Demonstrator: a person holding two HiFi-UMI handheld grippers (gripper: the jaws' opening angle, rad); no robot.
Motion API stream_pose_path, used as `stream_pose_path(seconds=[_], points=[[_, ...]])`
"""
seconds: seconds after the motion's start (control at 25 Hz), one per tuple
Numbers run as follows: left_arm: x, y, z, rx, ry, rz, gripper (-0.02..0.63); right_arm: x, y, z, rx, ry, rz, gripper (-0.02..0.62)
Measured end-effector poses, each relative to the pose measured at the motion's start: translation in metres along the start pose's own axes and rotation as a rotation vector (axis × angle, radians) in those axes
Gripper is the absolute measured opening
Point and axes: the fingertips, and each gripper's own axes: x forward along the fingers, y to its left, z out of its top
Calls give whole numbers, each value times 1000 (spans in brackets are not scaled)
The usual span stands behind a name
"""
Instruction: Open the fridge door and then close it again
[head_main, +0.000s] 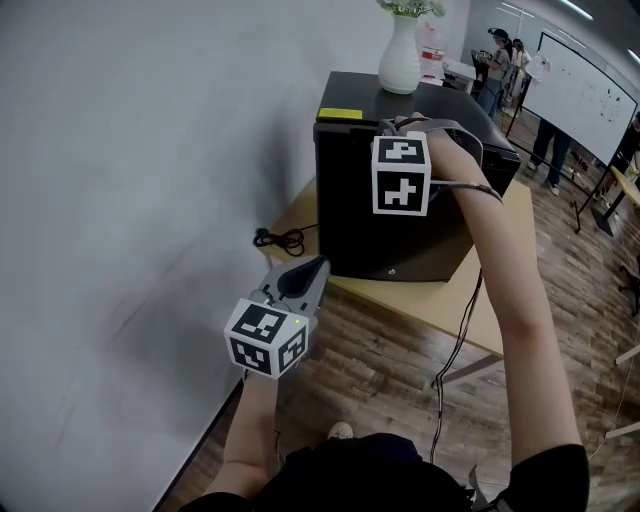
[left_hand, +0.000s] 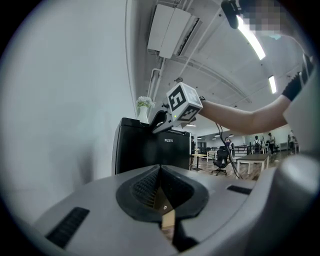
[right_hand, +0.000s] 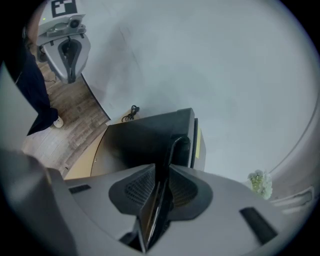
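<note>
A white wall (head_main: 130, 150) backs a low wooden table (head_main: 420, 300). On the table, pushed close to the wall, stands the black mini fridge (head_main: 385, 245). Its door (right_hand: 140, 140) faces the person and lies flat or nearly flat against the cabinet; whether the seal has parted cannot be told. The right gripper (right_hand: 161, 175) has its jaws drawn narrow and clamped on the thin top lip of that door, one pad in front and one behind. The left gripper (left_hand: 159, 170) hangs well apart from the fridge, low beside the wall, its jaws closed on nothing. A white vase (head_main: 399, 55) of flowers sits on the fridge's top, a yellow label (head_main: 340, 114) marks the front corner nearest the wall, and a coiled black cable (head_main: 280, 238) lies on the table by the wall. The door looks stiff and smooth, likely slippery under the pads, so a deep bite on the lip suits it. A magnetic seal would probably resist and then give suddenly. The fridge seems small enough to slide or rock, which would endanger the fragile vase. A slow, level pull is safest.
</note>
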Motion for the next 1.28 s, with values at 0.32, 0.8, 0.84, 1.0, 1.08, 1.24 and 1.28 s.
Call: stream_pose_path(seconds=[0.32,0.8,0.84,1.0,1.08,1.24,1.28], points=[[3,-6,-4,0,11,-21,6,2,-3,0,47,7,-10,58],[-6,-21,-4,7,18,-42,6,-26,-12,-11,200,-148,-258,61],[-6,-24,-4,6,18,-46,6,-31,-10,-12,222,-169,-272,61],[-9,-37,-4,7,18,-66,6,-54,1,-12,334,-290,-310,61],[-12,-45,-4,10,19,-78,6,-66,9,-13,423,-355,-312,61],[-21,-59,-5,9,18,-91,6,-92,28,-17,627,-480,-290,61],[-24,-62,-6,10,18,-92,6,-99,34,-17,676,-511,-280,61]])
